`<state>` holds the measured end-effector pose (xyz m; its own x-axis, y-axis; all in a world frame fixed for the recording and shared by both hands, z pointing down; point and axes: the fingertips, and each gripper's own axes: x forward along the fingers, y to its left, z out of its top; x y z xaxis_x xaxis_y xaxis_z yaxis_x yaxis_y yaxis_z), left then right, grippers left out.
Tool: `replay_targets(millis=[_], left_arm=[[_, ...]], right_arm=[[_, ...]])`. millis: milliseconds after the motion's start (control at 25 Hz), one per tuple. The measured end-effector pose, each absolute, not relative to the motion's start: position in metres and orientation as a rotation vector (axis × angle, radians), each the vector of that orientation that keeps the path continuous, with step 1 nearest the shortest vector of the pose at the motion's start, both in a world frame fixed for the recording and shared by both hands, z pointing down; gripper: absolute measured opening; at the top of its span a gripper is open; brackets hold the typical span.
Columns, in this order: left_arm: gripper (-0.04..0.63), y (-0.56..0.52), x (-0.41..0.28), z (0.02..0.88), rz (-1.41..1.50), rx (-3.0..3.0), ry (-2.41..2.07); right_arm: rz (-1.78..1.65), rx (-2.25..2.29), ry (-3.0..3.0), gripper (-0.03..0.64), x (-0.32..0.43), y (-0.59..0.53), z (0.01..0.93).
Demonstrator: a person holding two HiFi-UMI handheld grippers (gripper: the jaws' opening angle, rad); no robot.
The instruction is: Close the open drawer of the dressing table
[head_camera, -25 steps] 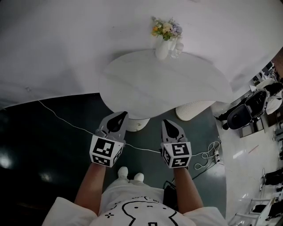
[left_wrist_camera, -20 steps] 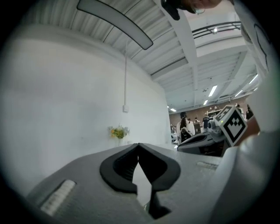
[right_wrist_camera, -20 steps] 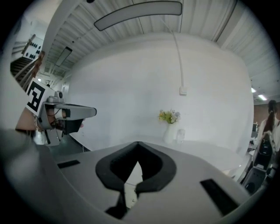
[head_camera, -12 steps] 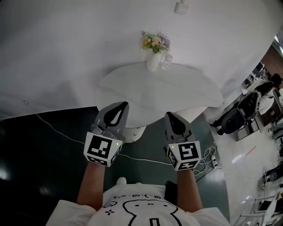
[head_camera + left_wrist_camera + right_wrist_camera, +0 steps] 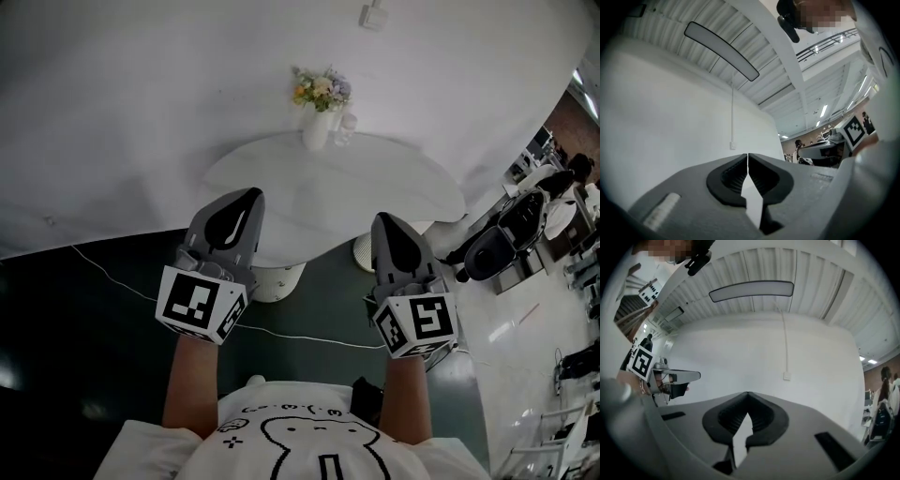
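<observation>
Can find no dressing table and no drawer in any of the 3 views, so cannot judge whether it stands open or shut, nor how much of the closing is left. Shows instead, in the head view, a white wall (image 5: 112, 112) above a dark floor (image 5: 75, 309), then a round white table (image 5: 394, 192) set against that wall, with a vase of flowers (image 5: 317, 103) at its far edge. Held up over the table's near edge: left gripper (image 5: 246, 197) and right gripper (image 5: 386, 222), well apart, touching nothing. Pressed tip to tip in both gripper views, nothing between the jaws, aimed at wall and ceiling. Against 1.0 s ago: raised higher, spread wider and looming larger in the head view, with table and vase shifted left and up.
</observation>
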<state>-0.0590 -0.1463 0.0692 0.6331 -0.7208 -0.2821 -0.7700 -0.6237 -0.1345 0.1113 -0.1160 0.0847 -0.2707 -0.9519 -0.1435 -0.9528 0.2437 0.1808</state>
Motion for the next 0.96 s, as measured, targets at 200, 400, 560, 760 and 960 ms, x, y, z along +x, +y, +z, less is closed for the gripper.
replay_targets(millis=[200, 400, 560, 760, 960], left_arm=[[0.018, -0.153, -0.055, 0.073, 0.271, -2.583, 1.188], [0.018, -0.257, -0.039, 0.108, 0.272, -2.61, 1.137], [0.018, -0.178, -0.046, 0.085, 0.245, -2.595, 1.136], [0.018, -0.12, -0.05, 0.066, 0.234, -2.583, 1.142], [0.018, -0.121, -0.046, 0.073, 0.246, -2.591, 1.15]], right_arm=[[0.424, -1.937, 2.464, -0.003, 0.11, -0.119, 0.084], [0.446, -1.995, 2.446, -0.003, 0.12, -0.22, 0.114], [0.454, -1.981, 2.444, -0.003, 0.112, -0.144, 0.091], [0.46, -1.958, 2.459, -0.003, 0.107, -0.085, 0.074], [0.446, -1.966, 2.449, -0.003, 0.112, -0.085, 0.081]])
